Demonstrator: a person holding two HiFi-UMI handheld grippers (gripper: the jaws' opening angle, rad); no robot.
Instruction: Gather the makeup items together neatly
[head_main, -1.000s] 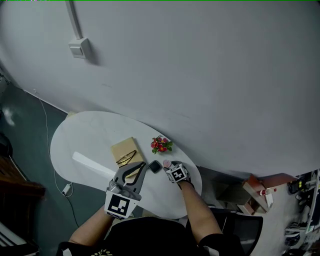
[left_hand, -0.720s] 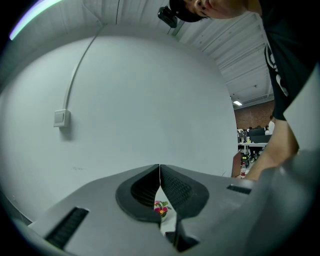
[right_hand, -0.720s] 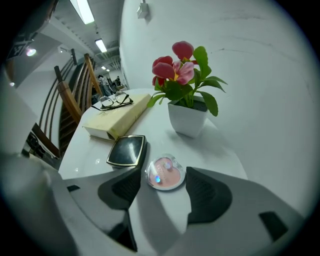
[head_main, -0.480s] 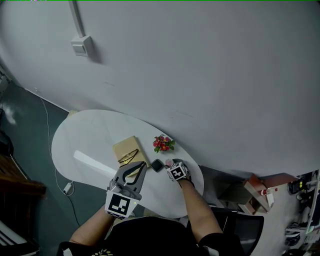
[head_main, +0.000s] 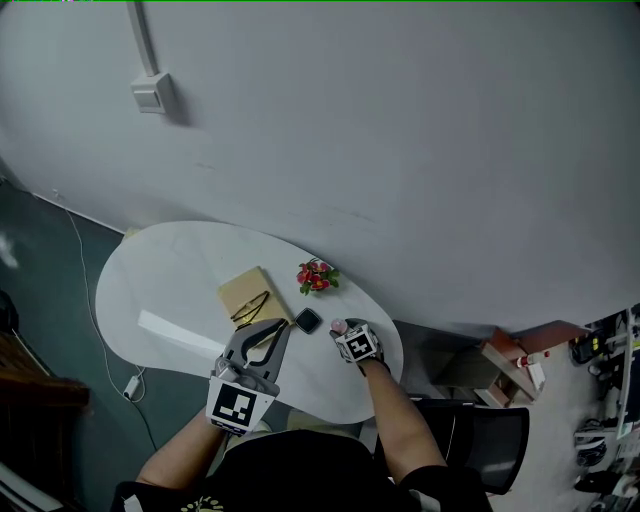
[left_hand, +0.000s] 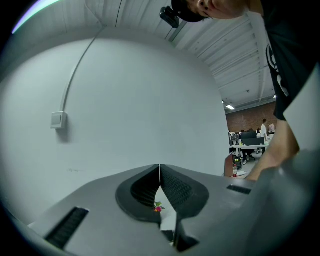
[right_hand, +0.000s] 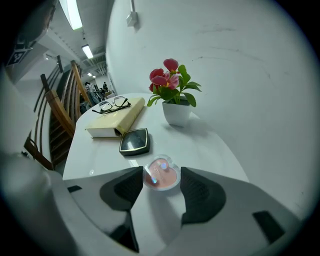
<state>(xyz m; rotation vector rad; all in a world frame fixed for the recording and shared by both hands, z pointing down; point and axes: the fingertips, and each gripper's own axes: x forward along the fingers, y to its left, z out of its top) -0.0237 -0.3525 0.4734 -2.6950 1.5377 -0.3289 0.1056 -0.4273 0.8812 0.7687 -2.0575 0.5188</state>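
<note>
Got the right gripper (right_hand: 161, 172) spread wide and clamped across the pink heart-shaped compact (right_hand: 162, 178), a pad on each side, on or just off the white surface (right_hand: 215, 145), hard to say which. Just past it, spotting a black square compact (right_hand: 135, 141) flat beside a book (right_hand: 120, 120) with glasses (right_hand: 112, 105) on top, plus a potted flower (right_hand: 175, 112). Also seeing the left gripper (left_hand: 159, 172) pinched fully together on nothing.

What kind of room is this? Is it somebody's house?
Probably not a house. It looks like a corner of a big office or workshop: a white table stands against a bare wall, desks with people sit far behind, and long strip lights hang overhead.
</note>
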